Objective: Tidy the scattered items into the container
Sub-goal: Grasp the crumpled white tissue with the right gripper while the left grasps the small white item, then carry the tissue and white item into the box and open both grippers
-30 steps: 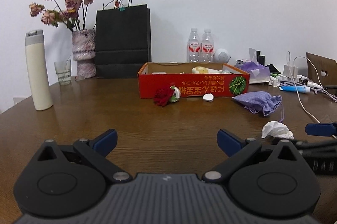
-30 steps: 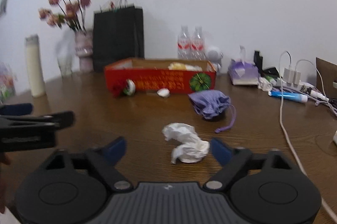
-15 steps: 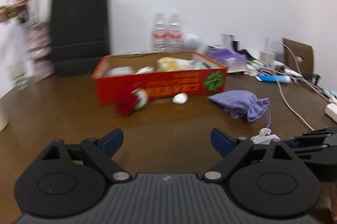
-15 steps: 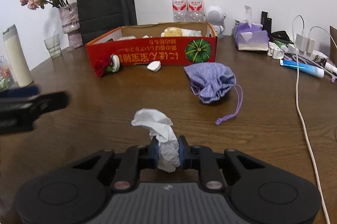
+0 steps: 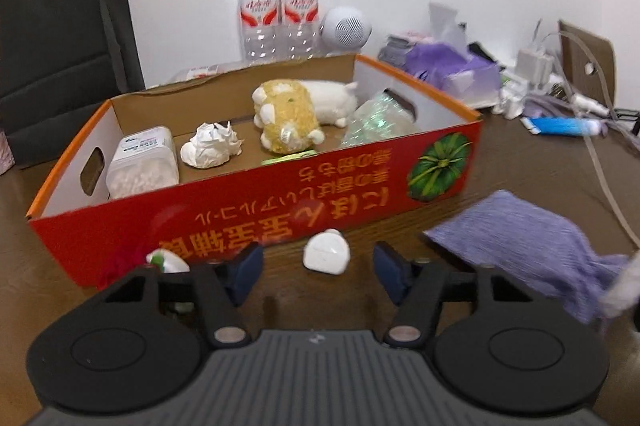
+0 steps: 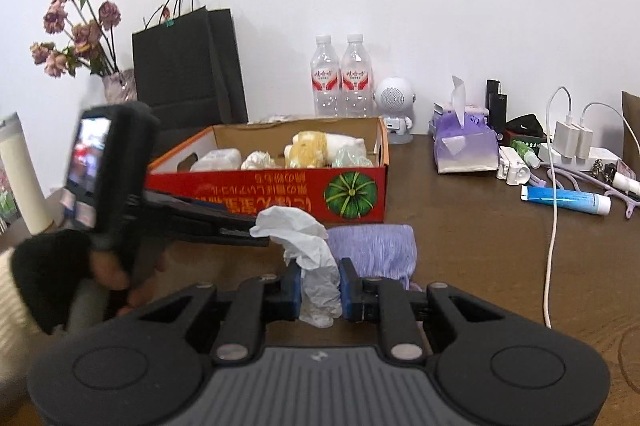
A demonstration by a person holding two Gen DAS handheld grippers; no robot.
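While the right gripper [image 6: 319, 289] has its blue fingers [image 6: 293, 292] pressed on a crumpled white tissue [image 6: 310, 250], which sticks up above them and clear of the desk [image 6: 480, 246], the left gripper [image 5: 318, 276] sits low just in front of the red cardboard box [image 5: 360, 194]. The left gripper's jaws have just been closing and now stand about half open. A small white case [image 5: 326, 257] lies on the desk between the two fingertips, with a gap on either side, so the pads are not pressing on it.

Just left of the left finger, a red-and-white flower-like item [image 5: 160, 262] rests against the box front, partly hidden by the gripper body. To the right a purple drawstring pouch [image 5: 532, 254] lies on the desk near the box; in the right wrist view it sits directly behind the held tissue.

Inside the box are a clear tub of white pieces [image 5: 142, 166] at the left end, a wad of white paper [image 5: 212, 150], a yellow and white plush toy [image 5: 292, 122] and a shiny clear packet [image 5: 380, 122] toward the right end.

In the right wrist view a hand [image 6: 108, 266] in a dark sleeve grips the left tool's handle, reaching toward the box front.

Behind the box stand two water bottles [image 5: 278, 6], a black paper bag [image 5: 52, 38] and a round white speaker [image 5: 346, 32].
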